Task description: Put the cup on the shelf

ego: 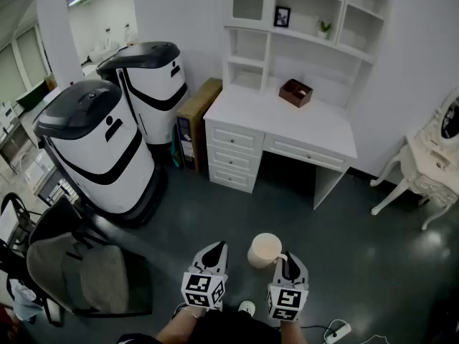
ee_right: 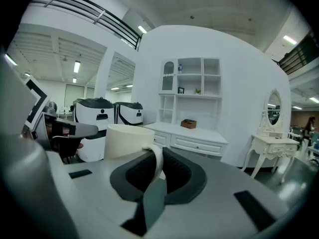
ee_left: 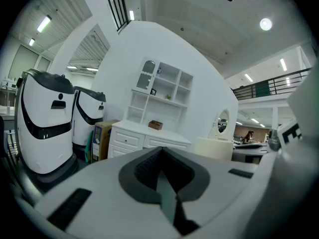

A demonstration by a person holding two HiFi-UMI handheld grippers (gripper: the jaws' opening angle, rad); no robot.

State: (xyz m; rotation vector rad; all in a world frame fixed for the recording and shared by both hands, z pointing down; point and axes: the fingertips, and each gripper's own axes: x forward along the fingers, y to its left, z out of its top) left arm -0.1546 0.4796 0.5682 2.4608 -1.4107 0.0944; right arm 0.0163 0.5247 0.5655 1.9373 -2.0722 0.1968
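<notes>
Our right hand-held gripper (ego: 285, 262) is clenched on the handle of the cup (ego: 264, 250), jaws nearly together w/ the thin loop pinched between the pads; the cream cup body sits upright just ahead and left of the tips, mouth up. Our left hand-held gripper (ego: 214, 253) is clenched too, but on nothing, and sits just beside the cup w/o touching it. Both are low in front of us over the dark floor (ego: 237, 213), so the cup is in the air, well apart from the white desk (ego: 315, 131) and the shelf (ego: 252, 54) standing on it. Step in hand, as we judge it: carry the cup over. A handle-only pinch lets the body swing, so we'd walk smoothly, hold the wrist level and lift only once close. The upper compartments already hold a picture frame (ego: 282, 16) and a small plant (ego: 325, 27), and a wooden box (ego: 295, 92) sits on the desk; a bare compartment at the left looks the easiest pick. We'd bring the base in flat, well inside the edge, and let go only when it rests, w/ the left one clear of the frame
</notes>
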